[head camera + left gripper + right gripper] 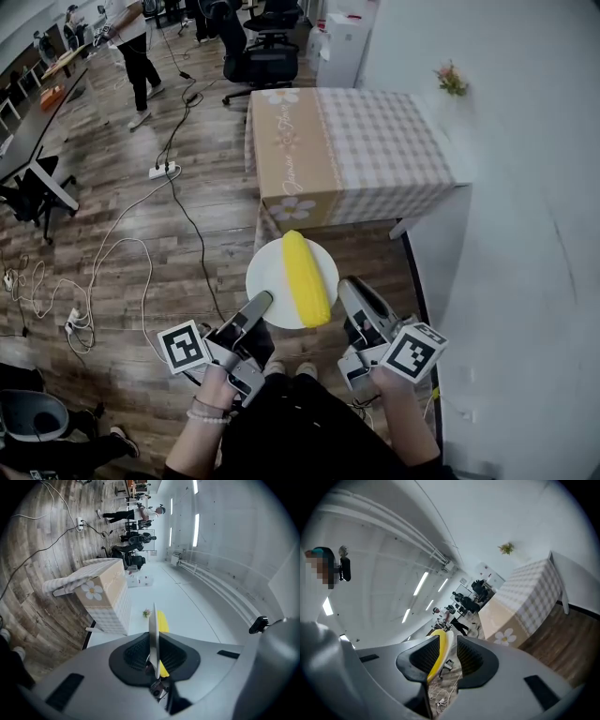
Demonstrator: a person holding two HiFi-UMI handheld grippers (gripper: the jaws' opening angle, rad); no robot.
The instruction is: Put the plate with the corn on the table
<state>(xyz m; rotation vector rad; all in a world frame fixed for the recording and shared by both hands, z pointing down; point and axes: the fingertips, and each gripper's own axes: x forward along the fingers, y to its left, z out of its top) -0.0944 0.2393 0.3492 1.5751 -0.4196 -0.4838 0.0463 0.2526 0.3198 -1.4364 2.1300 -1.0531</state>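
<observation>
The plate with the corn is up in the air, short of the worktop. The left claw pinches its rim to keep it flat. The right claw is spread round the other rim. Only its own view shows that gap.
</observation>
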